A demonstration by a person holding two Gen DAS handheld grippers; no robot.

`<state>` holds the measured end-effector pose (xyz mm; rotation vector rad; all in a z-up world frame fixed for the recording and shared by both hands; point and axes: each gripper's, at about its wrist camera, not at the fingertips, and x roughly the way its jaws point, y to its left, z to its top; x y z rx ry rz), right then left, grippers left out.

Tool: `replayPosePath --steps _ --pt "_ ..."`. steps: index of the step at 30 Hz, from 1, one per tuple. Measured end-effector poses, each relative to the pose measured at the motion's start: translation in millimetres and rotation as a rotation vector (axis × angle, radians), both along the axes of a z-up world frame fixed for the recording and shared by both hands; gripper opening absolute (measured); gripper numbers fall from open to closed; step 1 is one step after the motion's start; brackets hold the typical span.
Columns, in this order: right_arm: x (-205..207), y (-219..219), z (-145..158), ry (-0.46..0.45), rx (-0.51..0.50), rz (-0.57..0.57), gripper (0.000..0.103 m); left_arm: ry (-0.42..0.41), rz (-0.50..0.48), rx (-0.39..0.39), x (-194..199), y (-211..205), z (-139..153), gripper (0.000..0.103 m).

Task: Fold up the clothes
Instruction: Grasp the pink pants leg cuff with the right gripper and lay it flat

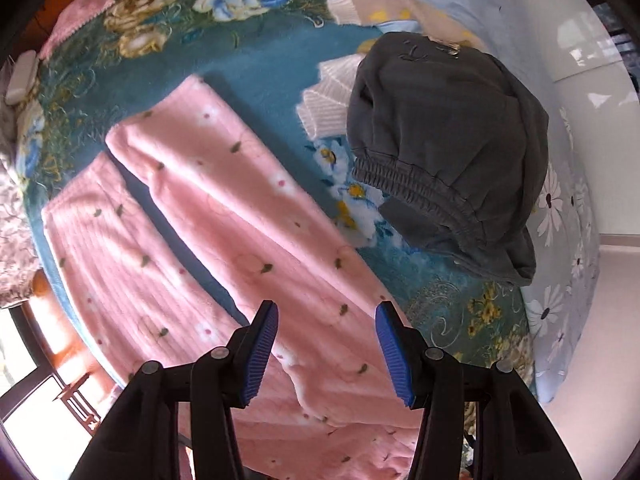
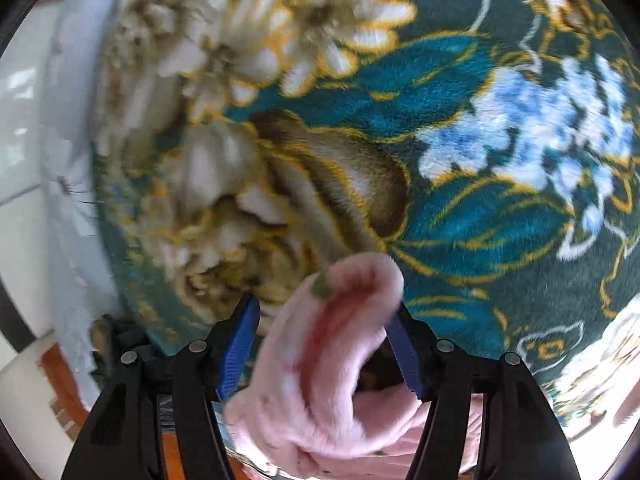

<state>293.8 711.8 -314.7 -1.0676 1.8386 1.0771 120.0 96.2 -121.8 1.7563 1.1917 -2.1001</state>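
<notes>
Pink fleece pajama pants with the little flower print [image 1: 224,216] are what you're working on, and they're spread out on the teal floral plush blanket [image 1: 256,76], both legs running away from you with a dark gap between them. That layout makes sense for a lengthwise fold: legs flat and roughly parallel, so one can go over the other.

Your left gripper [image 1: 326,350] is hovering over the near part of the pants, blue pads wide apart, holding nothing. Your right gripper [image 2: 322,346] has a bunched ridge of the same pink fleece [image 2: 340,320] sitting between its jaws, but the jaws look spread wider than the fabric, and one side is hidden behind it. So honestly I can't tell if you've actually got a pinch on it or if it's just lying there. The view's blurry too.

For room: the folded dark grey sweatpants with the elastic waistband [image 1: 444,152] sit to the right of the pink ones, with a strip of blanket between, on top of some white ribbed knitwear [image 1: 332,100]. Left of the pants the blanket drops off at the bed edge pretty quick, so I'd guess you've got more space folding toward the middle than outward. Far end past the cuffs looks open.
</notes>
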Motion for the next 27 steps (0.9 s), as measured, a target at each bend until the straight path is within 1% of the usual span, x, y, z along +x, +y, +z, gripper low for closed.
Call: replayPosePath --steps 1,3,5,6,9,10,12,14,15,17,19,20,21,22,24,26,27 --pt "-3 1 -1 -0.031 0.0 0.034 0.05 -0.002 -0.001 -0.008 -1 2 2 0.055" --pt "-10 1 -3 -0.084 0.003 0.098 0.035 -0.007 -0.004 -0.019 -5 8 5 0.055" --pt "-18 3 10 -0.021 0.058 0.14 0.015 -0.007 -0.015 -0.027 -9 17 7 0.055" --pt "-22 4 17 0.014 0.086 0.16 0.013 -0.006 -0.025 -0.031 -12 23 8 0.055" --pt "-37 12 98 0.361 0.411 0.233 0.013 0.002 -0.06 -0.045 -21 34 11 0.055" --pt "-39 12 121 0.418 0.497 0.269 0.013 0.005 -0.072 -0.05 -24 38 12 0.055" --pt "-45 15 134 0.4 0.562 0.349 0.013 0.003 -0.098 -0.061 -28 44 11 0.055" --pt "-48 19 105 0.296 0.498 0.371 0.015 -0.013 -0.106 -0.06 -29 46 6 0.055" --pt "-49 21 90 0.242 0.462 0.379 0.019 -0.021 -0.104 -0.057 -28 46 3 0.055" --pt "-48 20 57 0.133 0.363 0.36 0.02 -0.035 -0.09 -0.054 -27 41 -1 0.055" --pt "-47 19 47 0.074 0.341 0.34 0.023 -0.04 -0.064 -0.051 -24 30 -1 0.055" --pt "-47 18 49 0.067 0.35 0.328 0.023 -0.037 -0.046 -0.051 -24 23 0 0.055" --pt "-47 18 53 0.062 0.365 0.327 0.03 -0.033 -0.027 -0.054 -23 16 1 0.055" --pt "-48 19 59 0.042 0.383 0.335 0.042 -0.028 -0.003 -0.053 -21 6 2 0.055" --pt "-49 23 79 -0.041 0.451 0.357 0.044 -0.019 0.052 -0.045 -15 -17 1 0.055" --pt "-41 23 106 -0.053 0.501 0.343 0.044 -0.008 0.104 -0.035 -8 -40 0 0.055" --pt "-40 20 118 -0.044 0.524 0.339 0.044 -0.001 0.128 -0.028 -3 -51 -2 0.055"
